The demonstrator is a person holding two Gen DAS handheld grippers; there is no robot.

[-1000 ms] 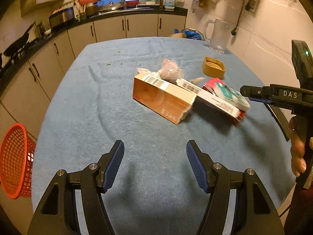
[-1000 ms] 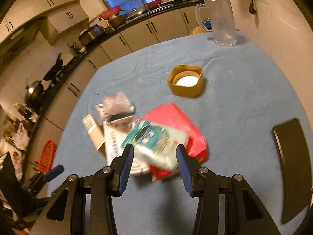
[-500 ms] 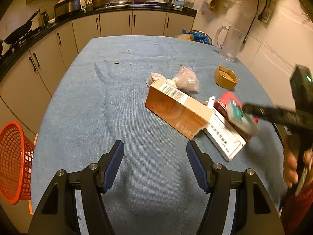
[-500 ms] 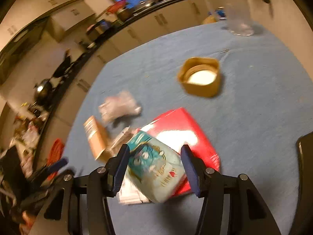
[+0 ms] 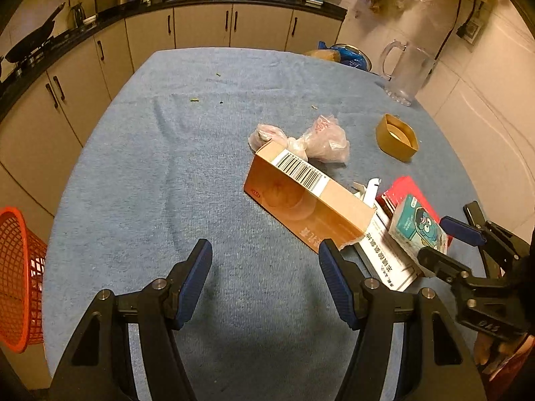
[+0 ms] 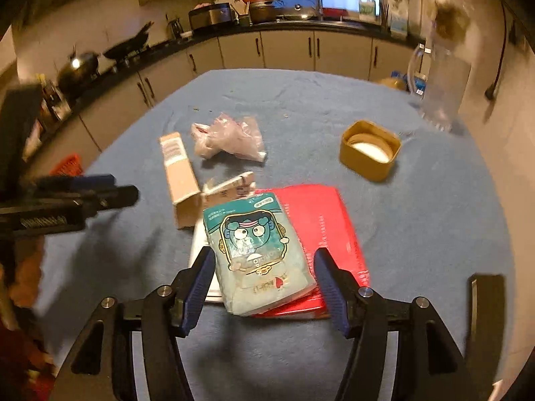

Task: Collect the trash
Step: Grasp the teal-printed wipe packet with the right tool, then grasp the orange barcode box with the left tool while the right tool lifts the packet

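Trash lies on the blue tablecloth (image 5: 167,183): an orange carton with a barcode (image 5: 301,197), a crumpled pink plastic bag (image 5: 321,140), a white flat box (image 5: 388,257), a red packet (image 6: 321,220) and a teal tissue pack (image 6: 257,250) on top of them. My right gripper (image 6: 262,279) is open, with its jaws on either side of the teal pack (image 5: 418,230). My left gripper (image 5: 264,270) is open and empty over bare cloth, just left of the orange carton.
A red mesh basket (image 5: 16,277) stands beside the table at the left. A small tan tub (image 5: 398,137) and a clear jug (image 5: 408,73) stand at the far right. A dark flat object (image 6: 485,314) lies at the table's right edge. Kitchen cabinets run behind.
My right gripper has swung round and closed in, so its open jaws now straddle the teal pack. My left gripper has drawn back and turned, bringing the carton closer to its right finger.
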